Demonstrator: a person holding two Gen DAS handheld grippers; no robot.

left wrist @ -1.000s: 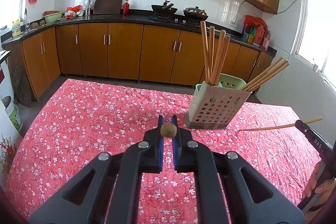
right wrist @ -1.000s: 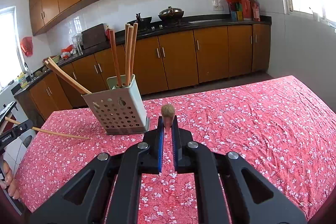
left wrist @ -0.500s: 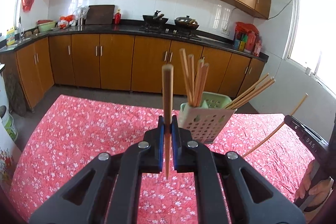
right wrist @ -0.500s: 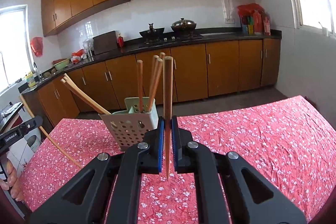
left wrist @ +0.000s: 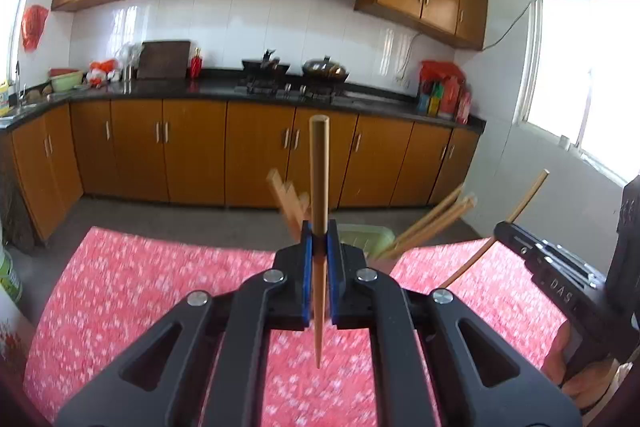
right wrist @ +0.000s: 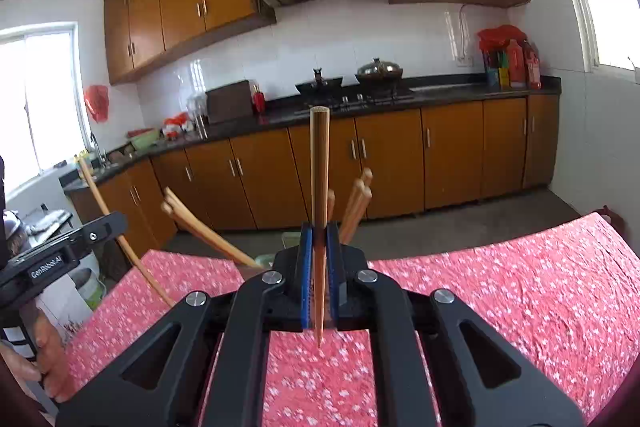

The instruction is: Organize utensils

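Observation:
My left gripper (left wrist: 319, 233) is shut on a wooden chopstick (left wrist: 319, 179) that stands upright, thick end up, thin tip down. My right gripper (right wrist: 319, 231) is shut on a second chopstick (right wrist: 319, 163), upright the same way. Behind both sets of fingers sits the pale green perforated holder (left wrist: 366, 237) (right wrist: 290, 239), mostly hidden, with several chopsticks (left wrist: 434, 221) (right wrist: 200, 223) fanning out of it. In the left wrist view the right gripper (left wrist: 498, 233) shows at the right edge with its chopstick (left wrist: 524, 201) slanted; in the right wrist view the left gripper (right wrist: 116, 225) shows at the left edge.
The table wears a red floral cloth (left wrist: 132, 291) (right wrist: 512, 291). A person's hands (left wrist: 560, 359) (right wrist: 44, 351) hold the gripper handles at the frame edges. Brown kitchen cabinets and a dark counter (left wrist: 224, 91) with a stove run along the far wall.
Both grippers rose above the table with their chopsticks, which swung from pointing end-on at the cameras to standing upright. The holder sank behind the fingers in both views.

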